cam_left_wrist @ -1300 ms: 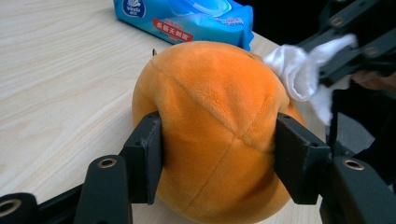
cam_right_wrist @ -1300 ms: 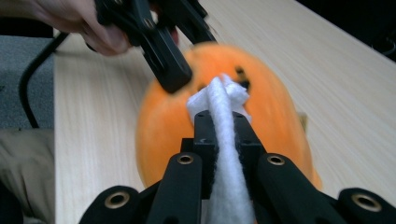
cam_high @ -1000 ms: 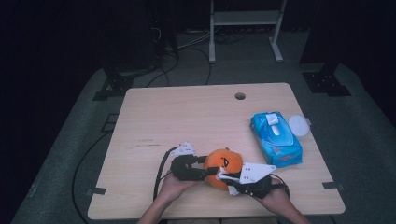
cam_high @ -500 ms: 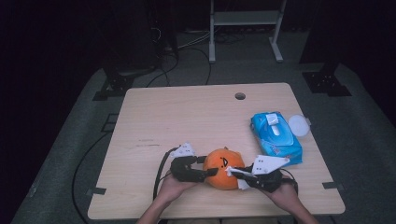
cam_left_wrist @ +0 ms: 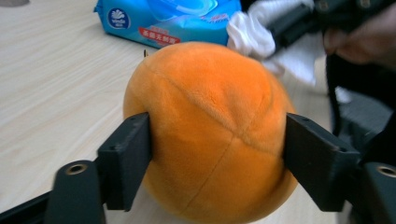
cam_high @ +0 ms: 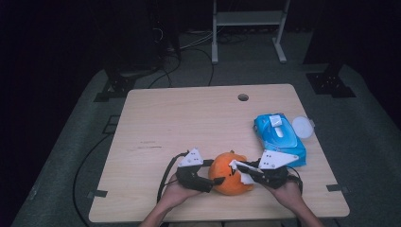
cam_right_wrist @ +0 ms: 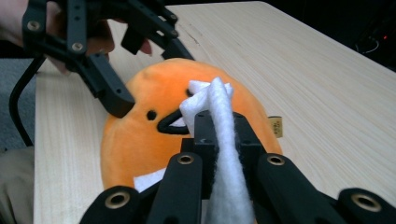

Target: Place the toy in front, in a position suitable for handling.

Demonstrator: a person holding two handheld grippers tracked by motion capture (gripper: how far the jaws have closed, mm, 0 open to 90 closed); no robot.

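Left gripper (cam_high: 215, 181) fingers clamp the orange plush (cam_high: 230, 174); right gripper (cam_high: 240, 171) fingers pinch a white wipe (cam_right_wrist: 218, 140).

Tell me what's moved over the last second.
The right gripper with its white wipe slid from the plush toy's near right side up to its top right. The left gripper stays clamped on the toy. The blue wipe pack and round lid stayed put.
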